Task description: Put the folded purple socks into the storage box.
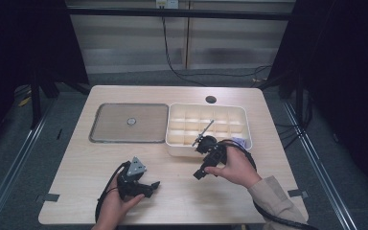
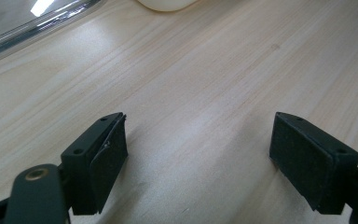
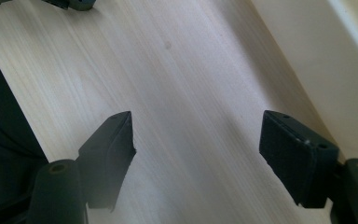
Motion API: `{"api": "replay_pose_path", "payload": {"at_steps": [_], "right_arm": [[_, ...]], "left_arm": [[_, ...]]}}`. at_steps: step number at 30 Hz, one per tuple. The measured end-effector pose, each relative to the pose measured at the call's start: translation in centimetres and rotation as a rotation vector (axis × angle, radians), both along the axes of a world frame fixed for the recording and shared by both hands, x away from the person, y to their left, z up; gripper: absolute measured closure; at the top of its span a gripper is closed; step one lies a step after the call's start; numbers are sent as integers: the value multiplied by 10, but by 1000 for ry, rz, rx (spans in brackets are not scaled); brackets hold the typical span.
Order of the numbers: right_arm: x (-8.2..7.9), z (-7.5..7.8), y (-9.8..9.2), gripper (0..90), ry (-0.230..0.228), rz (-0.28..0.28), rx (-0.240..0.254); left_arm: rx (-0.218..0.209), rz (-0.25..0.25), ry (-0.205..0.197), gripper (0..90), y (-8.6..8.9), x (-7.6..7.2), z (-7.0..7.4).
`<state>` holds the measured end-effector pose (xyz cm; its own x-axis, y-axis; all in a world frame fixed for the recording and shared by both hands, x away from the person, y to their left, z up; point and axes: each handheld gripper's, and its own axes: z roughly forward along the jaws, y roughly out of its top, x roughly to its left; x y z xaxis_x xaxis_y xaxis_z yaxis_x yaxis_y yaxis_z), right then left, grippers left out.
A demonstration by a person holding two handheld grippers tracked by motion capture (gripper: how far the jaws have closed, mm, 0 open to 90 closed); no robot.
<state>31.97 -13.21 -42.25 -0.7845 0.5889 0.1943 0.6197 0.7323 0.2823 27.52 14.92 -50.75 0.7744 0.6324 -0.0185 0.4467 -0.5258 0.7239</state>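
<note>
Two grippers, left and right, stand with jaws apart and empty over bare tabletop. Nothing is picked up yet: the tool lies in the box just beyond the right gripper.

You are working over table showing pale wood grain, matt, smooth. Tray looking like dull grey metal, rim glinting. Compartment box showing cream plastic, slight sheen. Your gripper pads looking matt black, finely rough, rubber-like.
</note>
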Motion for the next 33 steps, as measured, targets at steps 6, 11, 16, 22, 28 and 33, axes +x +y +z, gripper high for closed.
{"api": "replay_pose_path", "payload": {"at_steps": [6,11,16,22,28,33], "right_arm": [[-2,-5,1,262,0,2,9],[-3,-10,3,262,2,2,20],[-4,-16,5,262,2,7,20],[-6,-22,7,262,10,1,24],[-7,-29,7,261,8,6,25],[-9,-34,9,260,6,9,30]], "left_arm": [[0,0,0,184,0,0,0],[0,0,0,184,0,0,0],[0,0,0,184,0,0,0],[0,0,0,184,0,0,0],[2,-2,0,184,0,0,0],[0,0,0,184,0,0,0]]}}
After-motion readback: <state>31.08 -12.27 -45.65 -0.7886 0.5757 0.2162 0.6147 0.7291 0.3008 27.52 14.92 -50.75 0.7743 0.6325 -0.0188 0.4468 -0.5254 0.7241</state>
